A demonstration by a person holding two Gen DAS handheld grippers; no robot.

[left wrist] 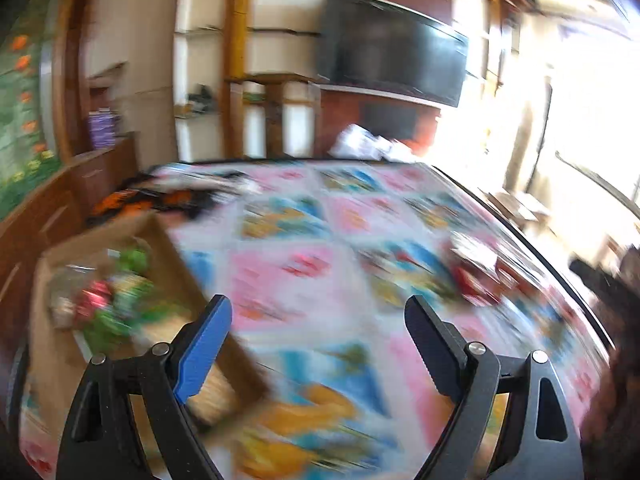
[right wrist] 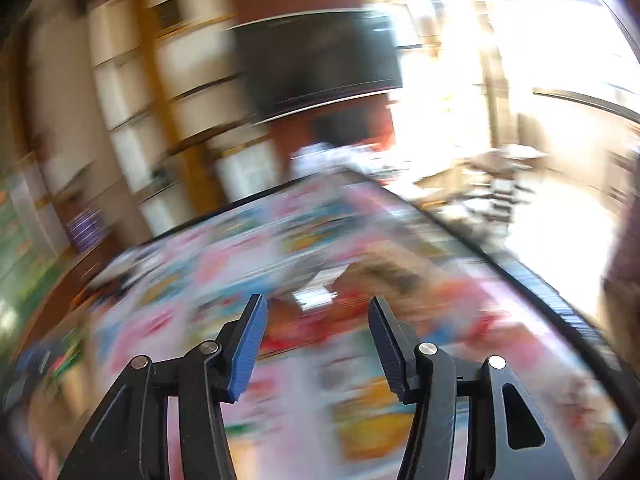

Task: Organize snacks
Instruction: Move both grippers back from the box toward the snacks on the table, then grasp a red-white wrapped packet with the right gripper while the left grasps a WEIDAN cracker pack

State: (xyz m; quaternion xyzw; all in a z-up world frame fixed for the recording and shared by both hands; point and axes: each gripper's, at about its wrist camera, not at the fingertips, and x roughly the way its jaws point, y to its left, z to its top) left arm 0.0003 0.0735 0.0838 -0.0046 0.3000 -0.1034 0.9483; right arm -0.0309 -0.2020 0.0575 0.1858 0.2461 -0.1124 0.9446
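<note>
Both views are motion-blurred. In the left wrist view a cardboard box point(left wrist: 168, 264) sits at the left on a patterned bedspread point(left wrist: 320, 248), with green and pink snack packets point(left wrist: 108, 304) inside. More red snack packets point(left wrist: 480, 276) lie on the bedspread to the right. My left gripper point(left wrist: 318, 312) is open and empty above the bedspread, just right of the box. In the right wrist view my right gripper point(right wrist: 318, 312) is open and empty above blurred red packets point(right wrist: 332, 312) on the bedspread point(right wrist: 224, 264).
A dark television point(left wrist: 392, 52) hangs on the far wall beside wooden shelves point(left wrist: 240, 80). A wooden cabinet point(left wrist: 60, 200) runs along the left. A bright window point(left wrist: 592, 100) is at the right. The bed's dark edge point(right wrist: 560, 304) runs along the right.
</note>
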